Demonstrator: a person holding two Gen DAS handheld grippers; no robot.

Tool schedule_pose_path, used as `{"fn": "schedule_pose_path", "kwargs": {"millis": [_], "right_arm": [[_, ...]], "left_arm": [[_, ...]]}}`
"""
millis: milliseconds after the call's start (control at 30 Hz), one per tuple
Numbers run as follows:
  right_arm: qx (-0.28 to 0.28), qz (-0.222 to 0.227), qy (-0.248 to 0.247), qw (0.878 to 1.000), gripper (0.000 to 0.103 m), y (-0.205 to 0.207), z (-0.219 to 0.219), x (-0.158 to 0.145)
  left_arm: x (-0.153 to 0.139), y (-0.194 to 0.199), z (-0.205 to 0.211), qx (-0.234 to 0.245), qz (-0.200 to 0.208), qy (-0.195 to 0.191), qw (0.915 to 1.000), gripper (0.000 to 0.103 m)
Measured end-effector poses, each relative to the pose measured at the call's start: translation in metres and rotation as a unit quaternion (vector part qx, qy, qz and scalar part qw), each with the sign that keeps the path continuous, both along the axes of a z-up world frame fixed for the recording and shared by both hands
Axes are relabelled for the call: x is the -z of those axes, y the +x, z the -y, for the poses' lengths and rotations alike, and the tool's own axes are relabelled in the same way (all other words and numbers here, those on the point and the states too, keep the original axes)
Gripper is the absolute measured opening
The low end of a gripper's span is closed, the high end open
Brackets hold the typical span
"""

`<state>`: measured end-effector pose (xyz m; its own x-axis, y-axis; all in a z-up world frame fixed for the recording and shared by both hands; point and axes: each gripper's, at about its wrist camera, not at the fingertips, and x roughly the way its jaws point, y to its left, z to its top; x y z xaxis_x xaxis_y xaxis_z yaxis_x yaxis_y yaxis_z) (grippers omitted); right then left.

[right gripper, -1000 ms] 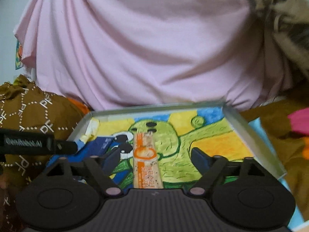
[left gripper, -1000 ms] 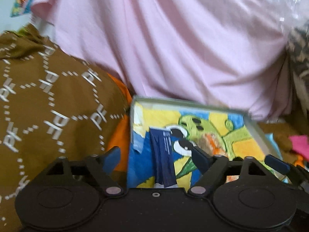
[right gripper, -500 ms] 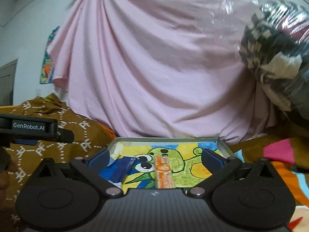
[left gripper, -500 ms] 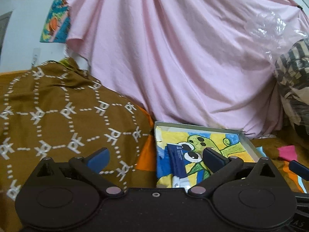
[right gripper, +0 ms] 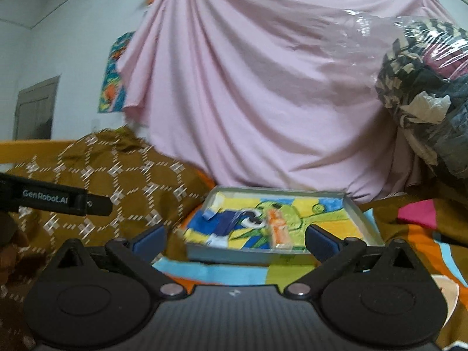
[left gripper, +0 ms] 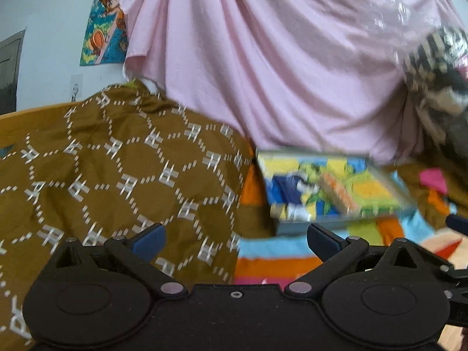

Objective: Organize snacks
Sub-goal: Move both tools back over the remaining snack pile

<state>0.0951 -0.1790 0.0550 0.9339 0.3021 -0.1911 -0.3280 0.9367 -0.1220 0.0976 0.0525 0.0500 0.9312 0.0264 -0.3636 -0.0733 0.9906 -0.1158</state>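
Note:
A shallow grey tray (right gripper: 358, 219) with a bright cartoon picture on its floor lies on the bed. In it lie a dark blue snack pack (right gripper: 225, 225) on the left and an orange snack pack (right gripper: 278, 228) in the middle. The left wrist view shows the same tray (left gripper: 389, 182) blurred, with the blue pack (left gripper: 288, 188) and the orange pack (left gripper: 339, 191) inside. My left gripper (left gripper: 235, 238) stands open and empty, short of the tray. My right gripper (right gripper: 235, 238) is open too, empty, in front of the tray's near wall.
A brown patterned cloth (right gripper: 117, 187) is heaped left of the tray. Pink fabric (right gripper: 263, 87) hangs behind it. A plastic-wrapped bundle (right gripper: 427, 102) sits at the right. A striped colourful bedspread (right gripper: 239, 272) lies under the tray. The left gripper's body (right gripper: 52, 200) juts in at the left.
Both grippers have pulled back from the tray, which now looks smaller and farther. Their jaws have spread wider. The blue and orange packs stay in the tray.

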Motion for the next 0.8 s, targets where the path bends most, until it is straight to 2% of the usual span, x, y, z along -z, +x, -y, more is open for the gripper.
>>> {"fn": "schedule_pose_path", "kwargs": {"millis": [167,367,467,600,700,800], "right_arm": [[-0.028,-0.035,-0.023,0.999,0.103,-0.024,-0.004,0.018],[-0.039,-0.074,-0.037,0.996,0.103,-0.040,-0.005,0.035],[-0.036,-0.096,-0.046,0.994,0.103,-0.039,-0.006,0.042],[-0.035,-0.144,-0.053,0.988,0.103,-0.033,-0.007,0.053],[-0.034,-0.162,-0.051,0.985,0.103,-0.030,-0.007,0.058],[-0.035,-0.170,-0.055,0.983,0.103,-0.030,-0.007,0.062]], "left_arm": [[0.017,-0.018,-0.001,0.003,-0.046,0.026,0.9986,0.102],[0.038,-0.028,0.000,0.022,-0.089,0.034,0.9952,0.102],[0.044,-0.025,0.004,0.038,-0.104,0.038,0.9931,0.102],[0.052,-0.024,0.013,0.048,-0.119,0.075,0.9889,0.102],[0.056,-0.023,0.017,0.053,-0.127,0.095,0.9859,0.102],[0.060,-0.018,0.019,0.059,-0.139,0.100,0.9835,0.102]]}}
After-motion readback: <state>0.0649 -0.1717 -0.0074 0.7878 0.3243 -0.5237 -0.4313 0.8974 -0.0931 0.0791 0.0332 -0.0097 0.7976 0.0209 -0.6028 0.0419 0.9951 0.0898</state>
